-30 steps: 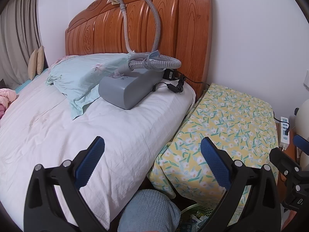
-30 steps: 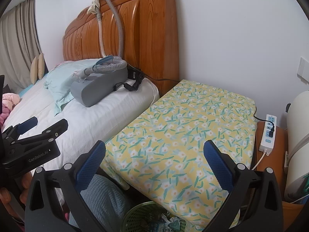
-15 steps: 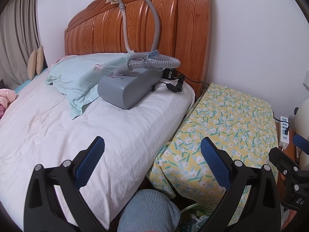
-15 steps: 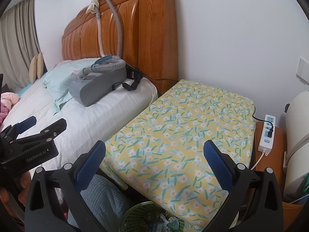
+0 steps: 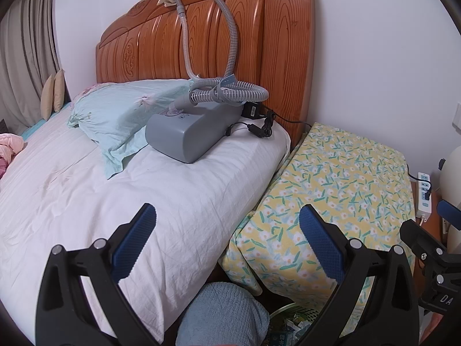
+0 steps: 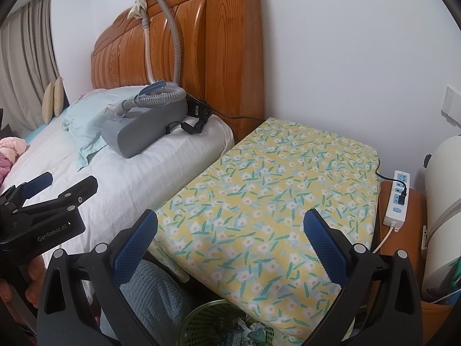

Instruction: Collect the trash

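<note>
A green mesh trash basket (image 6: 213, 324) with paper scraps in it stands on the floor below the table edge; its rim also shows in the left wrist view (image 5: 291, 315). My left gripper (image 5: 227, 248) is open and empty, held over the bed's edge. My right gripper (image 6: 230, 248) is open and empty, held over the near part of the table with the yellow floral cloth (image 6: 276, 190). No loose trash shows on the table or the bed. The left gripper also shows in the right wrist view (image 6: 46, 201).
A grey breathing machine (image 5: 190, 132) with a hose lies on the white bed (image 5: 144, 190) by a pale green pillow (image 5: 121, 115). A wooden headboard (image 5: 219, 37) stands behind. A white power strip (image 6: 399, 199) lies on a brown stand at right. My knee in blue cloth (image 5: 222, 314) is below.
Both views have shifted slightly; the right gripper has moved a little forward over the table. Both grippers stay open and empty.
</note>
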The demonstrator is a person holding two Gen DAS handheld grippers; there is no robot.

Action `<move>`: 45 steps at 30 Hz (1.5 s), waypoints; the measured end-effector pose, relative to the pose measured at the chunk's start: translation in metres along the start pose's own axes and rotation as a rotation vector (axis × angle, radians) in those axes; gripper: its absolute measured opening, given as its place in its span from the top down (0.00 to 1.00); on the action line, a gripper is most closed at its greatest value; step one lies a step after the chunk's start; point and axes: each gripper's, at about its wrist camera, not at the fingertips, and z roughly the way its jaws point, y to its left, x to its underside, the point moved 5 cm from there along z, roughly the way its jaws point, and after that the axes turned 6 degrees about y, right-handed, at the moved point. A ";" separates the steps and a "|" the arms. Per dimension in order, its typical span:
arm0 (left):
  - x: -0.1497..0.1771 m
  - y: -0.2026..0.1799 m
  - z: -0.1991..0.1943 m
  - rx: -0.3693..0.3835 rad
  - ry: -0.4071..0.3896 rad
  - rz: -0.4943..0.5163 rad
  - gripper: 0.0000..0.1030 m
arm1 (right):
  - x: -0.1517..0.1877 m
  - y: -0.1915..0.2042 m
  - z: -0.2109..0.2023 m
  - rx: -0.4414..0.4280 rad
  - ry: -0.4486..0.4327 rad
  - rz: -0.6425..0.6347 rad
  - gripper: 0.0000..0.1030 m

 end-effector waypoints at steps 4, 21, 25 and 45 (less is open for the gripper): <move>0.000 0.000 0.000 -0.001 0.001 -0.003 0.08 | 0.000 0.001 0.001 0.003 0.002 -0.005 0.02; 0.000 0.000 0.000 -0.002 0.000 -0.002 0.08 | 0.000 0.000 0.002 0.003 0.006 -0.006 0.02; 0.000 0.000 0.000 -0.001 0.000 -0.002 0.08 | 0.000 0.000 0.002 0.004 0.006 -0.004 0.02; -0.001 0.002 0.001 0.000 -0.003 -0.007 0.08 | 0.004 0.000 0.005 0.004 0.012 -0.010 0.02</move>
